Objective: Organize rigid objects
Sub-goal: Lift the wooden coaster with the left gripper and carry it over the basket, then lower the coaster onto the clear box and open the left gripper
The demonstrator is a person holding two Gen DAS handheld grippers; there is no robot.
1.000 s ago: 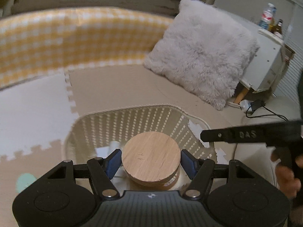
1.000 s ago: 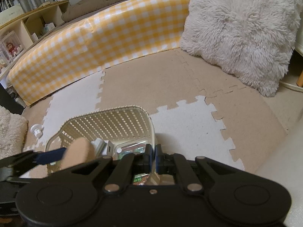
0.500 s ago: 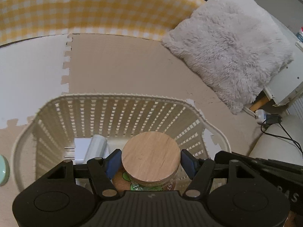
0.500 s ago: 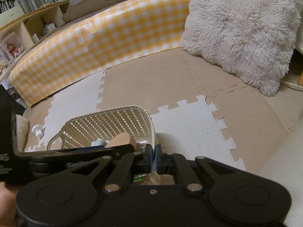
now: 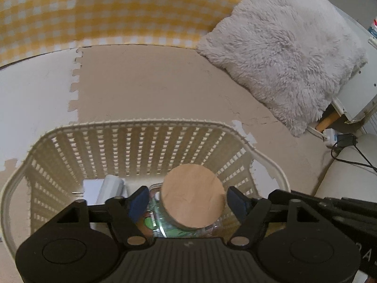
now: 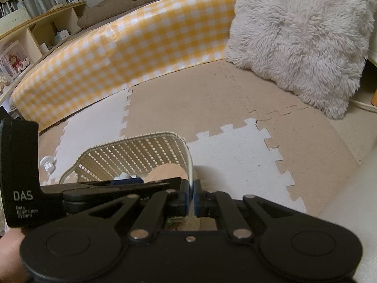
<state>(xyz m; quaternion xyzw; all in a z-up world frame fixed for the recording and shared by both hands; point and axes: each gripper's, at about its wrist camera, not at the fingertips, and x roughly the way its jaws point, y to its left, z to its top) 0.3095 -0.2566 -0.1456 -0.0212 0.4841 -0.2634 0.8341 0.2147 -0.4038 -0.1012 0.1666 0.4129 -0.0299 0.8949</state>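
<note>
Wood-lidded jar (image 5: 192, 195) is seen inside the basket (image 5: 141, 141), between the spread fingers of the left gripper (image 5: 186, 200). The basket rim (image 6: 190, 165) is pinched by the right gripper (image 6: 191, 197). If the rim is tugged, the jar may be tipped.

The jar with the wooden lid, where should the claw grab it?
Grab the jar from above, one finger each side of its round wooden lid. It stands upright in the basket, lid up, and the left claw already straddles it.
</note>
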